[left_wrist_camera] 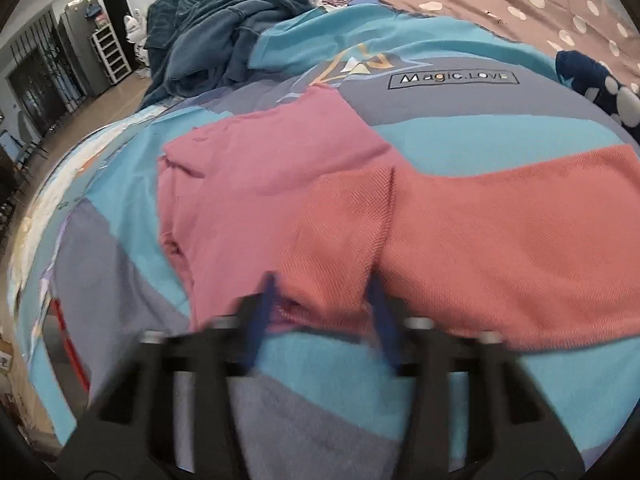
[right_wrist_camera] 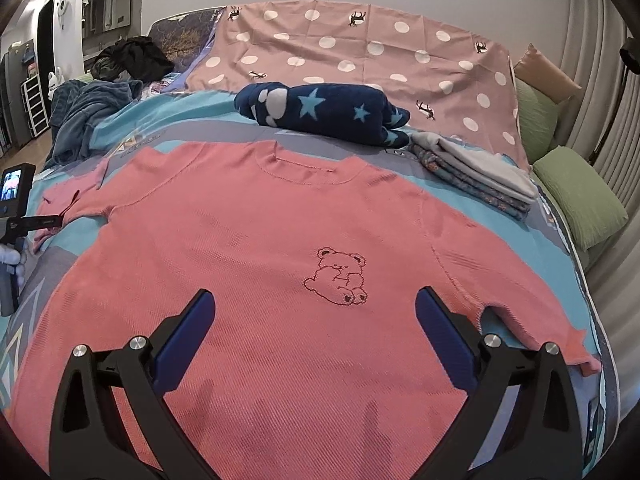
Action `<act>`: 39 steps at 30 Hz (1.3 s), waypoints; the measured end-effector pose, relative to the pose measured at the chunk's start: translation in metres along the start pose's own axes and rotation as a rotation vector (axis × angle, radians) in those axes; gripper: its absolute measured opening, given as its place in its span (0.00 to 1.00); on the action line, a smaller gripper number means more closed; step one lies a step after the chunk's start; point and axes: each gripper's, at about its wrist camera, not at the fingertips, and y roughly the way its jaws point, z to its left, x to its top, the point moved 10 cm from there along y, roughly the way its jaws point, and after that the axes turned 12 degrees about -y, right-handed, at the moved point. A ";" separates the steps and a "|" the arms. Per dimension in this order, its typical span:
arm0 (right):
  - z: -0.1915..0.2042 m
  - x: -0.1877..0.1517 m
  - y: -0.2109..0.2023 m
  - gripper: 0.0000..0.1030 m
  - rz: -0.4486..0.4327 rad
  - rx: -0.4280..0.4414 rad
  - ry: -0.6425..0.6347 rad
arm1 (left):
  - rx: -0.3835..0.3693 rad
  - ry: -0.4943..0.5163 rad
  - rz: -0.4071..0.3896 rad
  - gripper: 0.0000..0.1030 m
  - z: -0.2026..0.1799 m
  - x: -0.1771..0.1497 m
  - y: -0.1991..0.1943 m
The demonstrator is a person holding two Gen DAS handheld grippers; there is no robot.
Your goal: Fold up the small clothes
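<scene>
A small pink shirt [right_wrist_camera: 256,248] with a bear outline [right_wrist_camera: 336,276] lies flat, front up, on the bed cover. My right gripper [right_wrist_camera: 314,304] is open and empty, hovering over the shirt's lower middle. In the left wrist view the shirt's left sleeve [left_wrist_camera: 340,236] lies between the blue fingers of my left gripper [left_wrist_camera: 322,292], which is open with the sleeve hem in its gap; the view is motion-blurred. A second, pinker garment [left_wrist_camera: 244,184] lies beside and partly under that sleeve. The left gripper's handle also shows in the right wrist view [right_wrist_camera: 12,216].
A navy star blanket [right_wrist_camera: 324,114] lies rolled beyond the collar. A stack of folded clothes [right_wrist_camera: 476,174] sits at the right. A polka-dot sheet [right_wrist_camera: 360,56], green pillows [right_wrist_camera: 580,196] and a teal blanket heap [left_wrist_camera: 224,36] surround the area. The bed edge drops to the floor [left_wrist_camera: 108,108] on the left.
</scene>
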 end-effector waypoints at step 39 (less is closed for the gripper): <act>0.077 0.098 0.096 0.23 0.258 0.804 0.362 | -0.586 0.372 -0.008 0.05 -0.319 -0.118 -0.223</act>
